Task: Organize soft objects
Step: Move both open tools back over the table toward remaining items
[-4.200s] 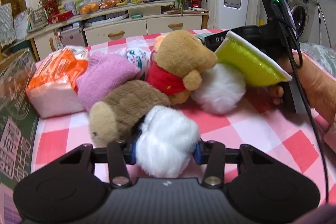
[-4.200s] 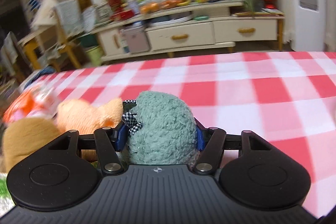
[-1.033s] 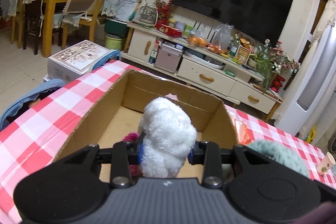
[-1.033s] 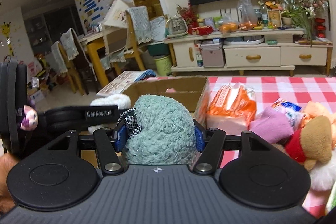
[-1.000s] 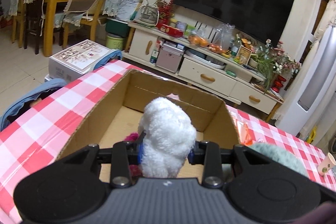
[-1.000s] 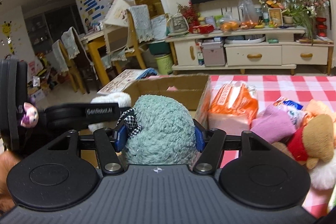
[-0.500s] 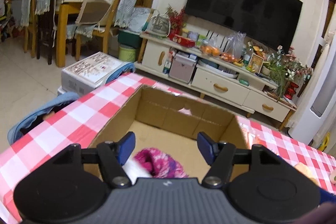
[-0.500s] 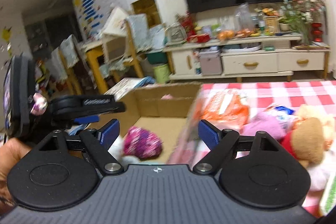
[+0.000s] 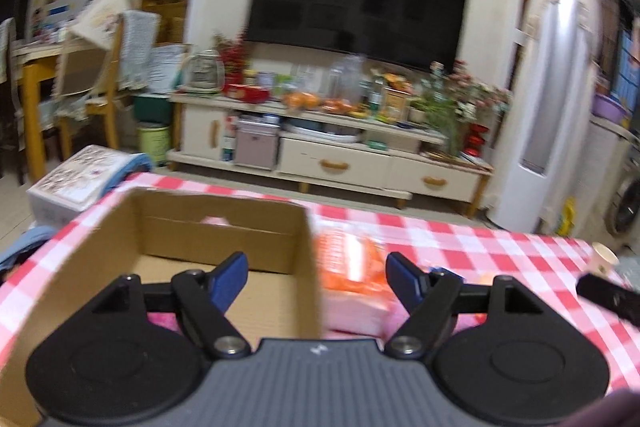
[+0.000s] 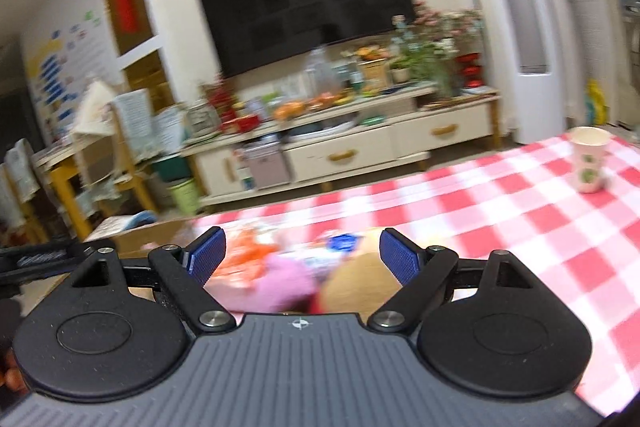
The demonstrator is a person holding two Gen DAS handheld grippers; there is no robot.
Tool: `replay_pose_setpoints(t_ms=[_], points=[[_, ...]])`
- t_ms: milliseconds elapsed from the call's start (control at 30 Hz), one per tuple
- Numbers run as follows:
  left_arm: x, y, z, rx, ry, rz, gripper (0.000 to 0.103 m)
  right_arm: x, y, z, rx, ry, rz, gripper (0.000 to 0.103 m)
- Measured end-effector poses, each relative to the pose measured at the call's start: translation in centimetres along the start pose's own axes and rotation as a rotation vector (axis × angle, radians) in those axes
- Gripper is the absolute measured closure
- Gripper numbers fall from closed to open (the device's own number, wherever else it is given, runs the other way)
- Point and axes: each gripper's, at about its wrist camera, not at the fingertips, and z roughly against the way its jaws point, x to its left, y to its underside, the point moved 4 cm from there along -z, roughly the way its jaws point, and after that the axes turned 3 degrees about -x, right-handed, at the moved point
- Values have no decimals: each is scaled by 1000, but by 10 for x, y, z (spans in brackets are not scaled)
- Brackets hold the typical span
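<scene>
The left gripper (image 9: 316, 277) has its blue-padded fingers (image 9: 229, 277) spread apart with nothing between them; they have just been opening wider. It hangs over the right wall of an open cardboard box (image 9: 310, 267) that sits at the left end of a desk (image 9: 500, 251) covered in a red-and-white checked cloth. Low in the near left corner of the box, partly hidden behind the gripper body, a bit of pink fluffy material (image 9: 164, 321) shows; the rest of the box floor in view is bare cardboard. Just to the right of the box, touching or nearly touching its wall, lies an orange-and-white soft pack (image 9: 352, 275), blurred by motion.

The right gripper (image 10: 303, 257) is also wide open and empty, having just swung open. Beyond its fingers (image 10: 206, 255), on the checked desk (image 10: 520, 227), lies a blurred heap of soft things: the orange pack (image 10: 250, 253) on the left, a pink plush piece (image 10: 286, 283) in the middle, a tan plush toy (image 10: 356, 283) to its right, and something small and blue (image 10: 342, 241) behind them. Details of the heap cannot be made out. A paper cup (image 10: 589, 159) stands upright at the far right of the desk, well apart from the heap. At the left edge of this view the rim of the box (image 10: 156, 229) shows.
</scene>
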Motion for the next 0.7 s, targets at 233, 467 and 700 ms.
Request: replay_pose_setpoints(t_ms=[233, 467, 700], points=[[-50, 20, -3, 48, 121, -94, 27, -57, -3, 13, -27, 141, -42, 0], [-95, 42, -7, 112, 222, -165, 27, -94, 7, 21, -25, 239, -46, 0], [-143, 75, -5, 233, 370, -207, 27, -133, 15, 18, -18, 368, -33, 0]])
